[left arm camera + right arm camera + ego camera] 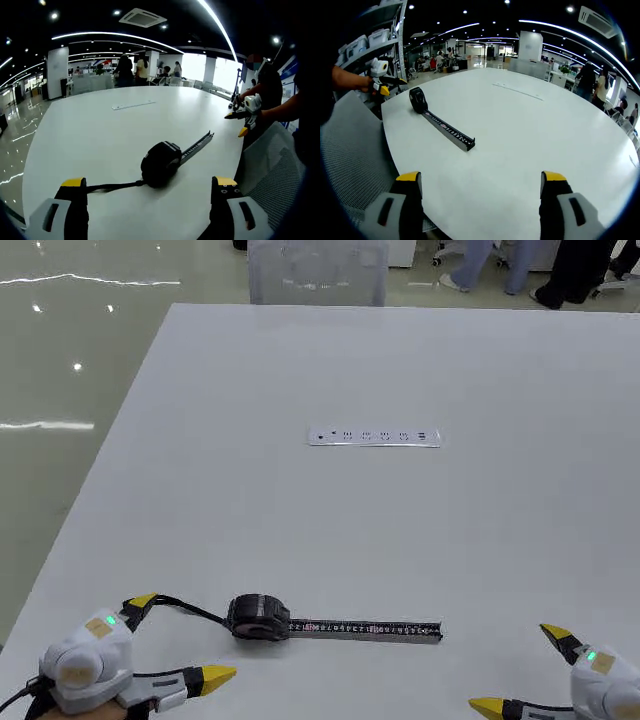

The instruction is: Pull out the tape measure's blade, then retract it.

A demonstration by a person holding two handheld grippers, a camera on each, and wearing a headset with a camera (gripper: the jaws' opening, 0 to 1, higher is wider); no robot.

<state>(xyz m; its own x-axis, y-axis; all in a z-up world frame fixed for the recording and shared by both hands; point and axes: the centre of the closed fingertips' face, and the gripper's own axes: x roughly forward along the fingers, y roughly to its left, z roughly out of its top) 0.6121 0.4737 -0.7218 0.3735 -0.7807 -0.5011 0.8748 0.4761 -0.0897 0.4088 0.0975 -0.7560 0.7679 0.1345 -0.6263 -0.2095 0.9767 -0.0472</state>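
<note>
A black tape measure [259, 618] lies on the white table [380, 520] near the front edge, its blade [365, 630] drawn out to the right and lying flat. A black strap [185, 608] runs left from its case. My left gripper [180, 640] stands open just left of the case [161, 162], with the strap passing by one fingertip. My right gripper [522, 670] is open at the front right, apart from the blade's hooked end [470, 145]. In the right gripper view the case [418, 100] lies far left.
A flush white power-socket strip [373, 437] sits in the middle of the table. A grey chair back [317, 272] stands at the far edge, with people beyond it. The glossy floor drops away to the left of the table.
</note>
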